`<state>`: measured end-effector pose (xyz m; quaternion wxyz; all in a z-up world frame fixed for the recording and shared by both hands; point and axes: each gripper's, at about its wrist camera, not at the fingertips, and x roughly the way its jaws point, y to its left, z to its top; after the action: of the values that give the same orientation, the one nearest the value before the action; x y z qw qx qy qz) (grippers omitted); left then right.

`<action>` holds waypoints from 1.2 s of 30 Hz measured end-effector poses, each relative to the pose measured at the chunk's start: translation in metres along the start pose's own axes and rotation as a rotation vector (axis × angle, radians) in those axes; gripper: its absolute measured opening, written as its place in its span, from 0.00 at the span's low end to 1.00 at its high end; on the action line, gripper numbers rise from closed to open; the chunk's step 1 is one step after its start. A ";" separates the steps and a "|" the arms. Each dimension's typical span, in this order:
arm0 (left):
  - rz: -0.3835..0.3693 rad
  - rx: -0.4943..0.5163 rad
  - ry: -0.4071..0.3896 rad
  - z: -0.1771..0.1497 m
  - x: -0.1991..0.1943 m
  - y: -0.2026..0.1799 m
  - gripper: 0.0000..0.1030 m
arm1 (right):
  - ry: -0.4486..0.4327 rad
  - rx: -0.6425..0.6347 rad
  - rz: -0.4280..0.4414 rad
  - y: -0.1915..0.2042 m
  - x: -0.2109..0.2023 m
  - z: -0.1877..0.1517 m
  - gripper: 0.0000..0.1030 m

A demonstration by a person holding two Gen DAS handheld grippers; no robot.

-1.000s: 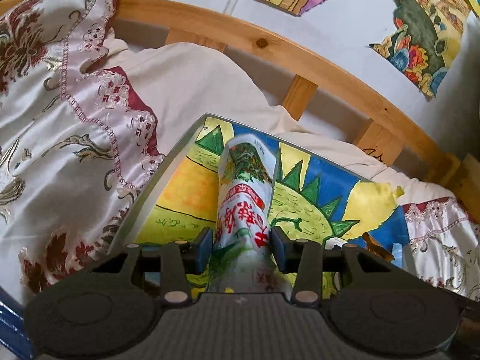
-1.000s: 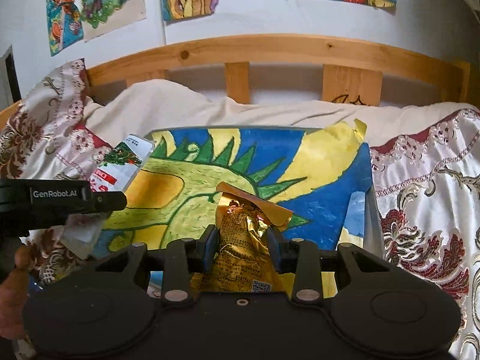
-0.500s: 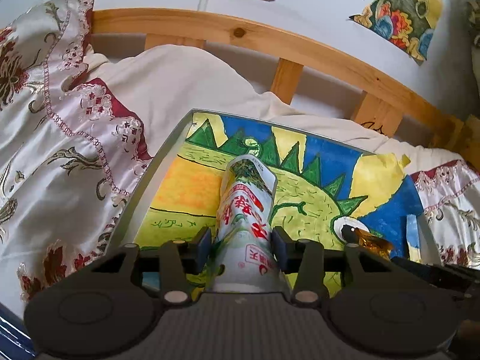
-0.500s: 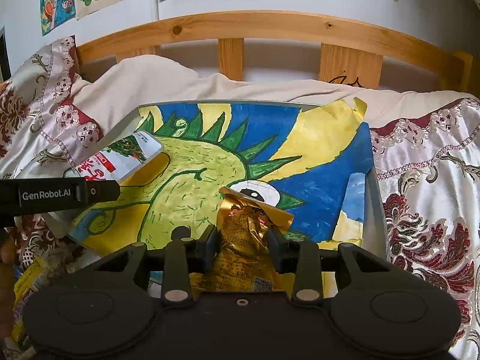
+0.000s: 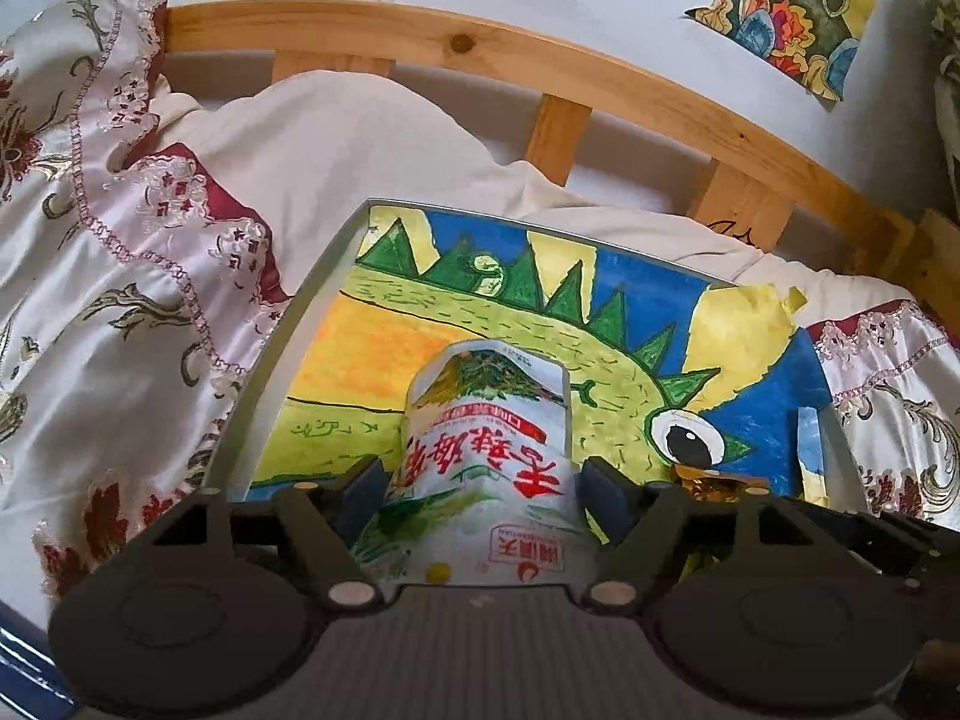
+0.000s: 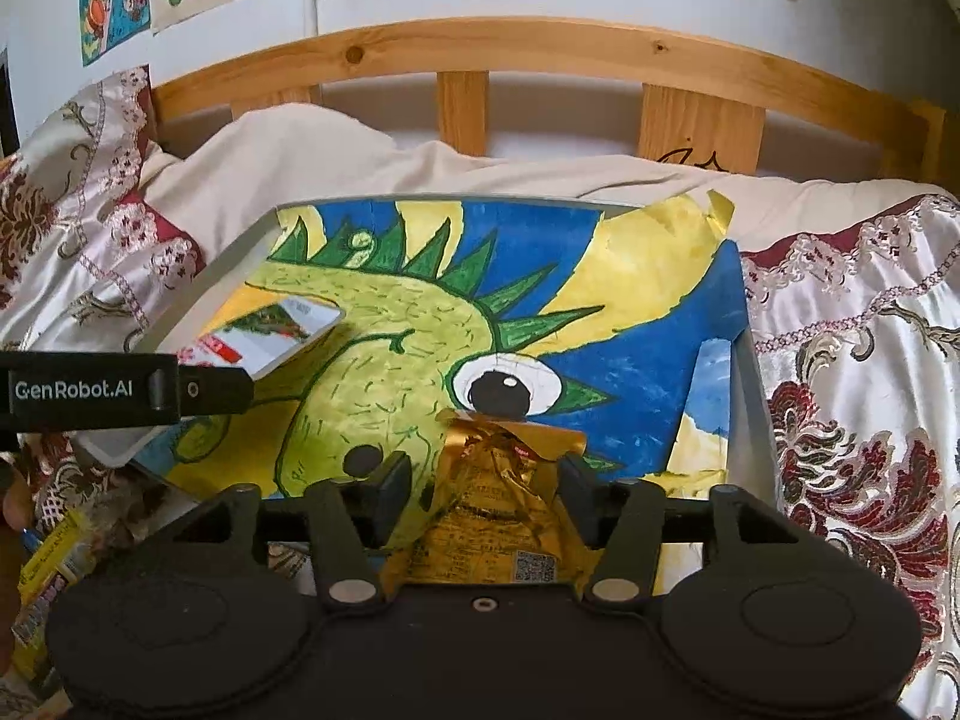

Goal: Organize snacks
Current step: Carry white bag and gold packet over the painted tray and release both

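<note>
Gold foil snack packet lies on the painted tray between the right gripper jaws, which have just been opening. White snack bag rests likewise between the left gripper jaws, just spread apart, pads clear of it.

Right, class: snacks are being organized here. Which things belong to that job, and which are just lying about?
Part of the job:
white snack packet
gold foil snack packet
grey tray
left gripper
right gripper

Lying about:
embroidered satin quilt
wooden headboard
wall drawings

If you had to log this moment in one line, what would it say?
left gripper: jaws just opened, white snack bag released | right gripper: jaws just opened, gold snack bag released | both in painted tray
</note>
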<state>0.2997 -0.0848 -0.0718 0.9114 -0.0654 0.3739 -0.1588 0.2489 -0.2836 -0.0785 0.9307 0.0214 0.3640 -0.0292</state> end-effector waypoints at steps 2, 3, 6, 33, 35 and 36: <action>-0.004 -0.003 -0.012 0.001 -0.005 0.000 0.79 | -0.012 0.008 0.002 0.000 -0.005 0.002 0.64; -0.006 -0.001 -0.019 0.001 -0.008 0.000 0.81 | -0.020 0.013 0.003 0.000 -0.007 0.003 0.68; -0.008 0.019 -0.043 0.002 -0.017 -0.004 0.83 | -0.040 0.025 0.001 0.001 -0.016 0.004 0.76; 0.139 0.026 -0.351 -0.047 -0.190 0.008 0.99 | -0.350 0.011 0.045 0.011 -0.186 -0.016 0.99; 0.142 0.026 -0.360 -0.054 -0.202 0.009 0.99 | -0.363 0.007 0.058 0.014 -0.199 -0.024 0.99; 0.146 0.026 -0.363 -0.058 -0.207 0.009 0.99 | -0.369 0.004 0.058 0.016 -0.207 -0.029 0.99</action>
<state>0.1227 -0.0064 0.0213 0.9737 -0.0539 0.2051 -0.0829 0.0789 -0.2575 0.0414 0.9821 0.0280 0.1860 -0.0063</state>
